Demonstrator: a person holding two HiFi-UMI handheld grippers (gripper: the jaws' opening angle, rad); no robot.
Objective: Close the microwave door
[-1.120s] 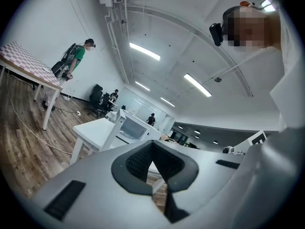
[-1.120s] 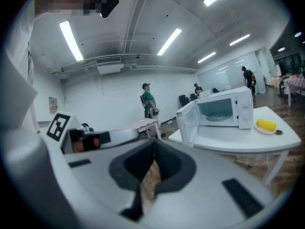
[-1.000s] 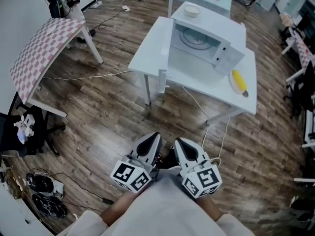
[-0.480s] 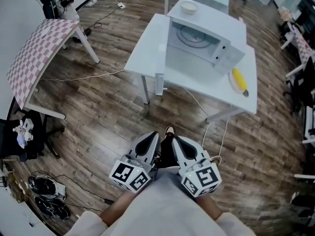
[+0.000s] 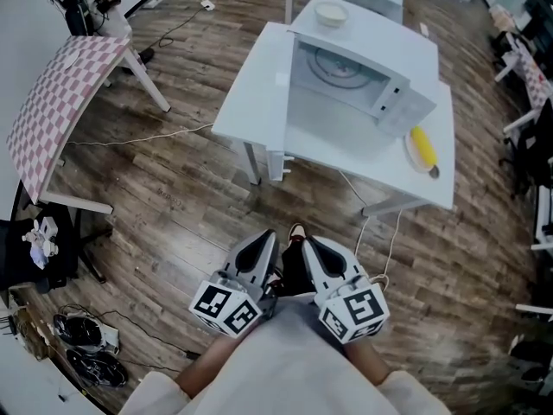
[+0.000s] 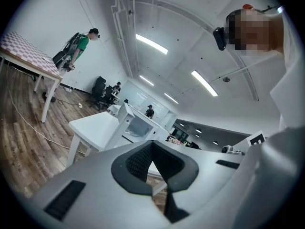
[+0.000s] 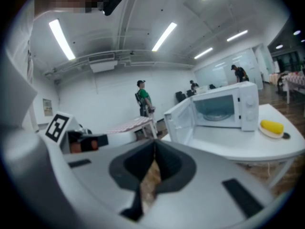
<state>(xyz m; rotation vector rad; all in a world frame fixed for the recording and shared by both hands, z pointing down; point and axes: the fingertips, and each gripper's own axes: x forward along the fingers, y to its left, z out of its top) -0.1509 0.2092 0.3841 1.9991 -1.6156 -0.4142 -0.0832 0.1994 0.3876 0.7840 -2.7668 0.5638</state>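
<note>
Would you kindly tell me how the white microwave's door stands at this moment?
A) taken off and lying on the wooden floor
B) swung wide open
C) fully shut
B: the white microwave has its door swung out to the side, which leaves the inside in plain sight.

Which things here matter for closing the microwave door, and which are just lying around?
For the job: microwave, its open door, left gripper and right gripper, both shut.
Lying about: bowl atop the microwave, yellow food on a plate, checkered table.
</note>
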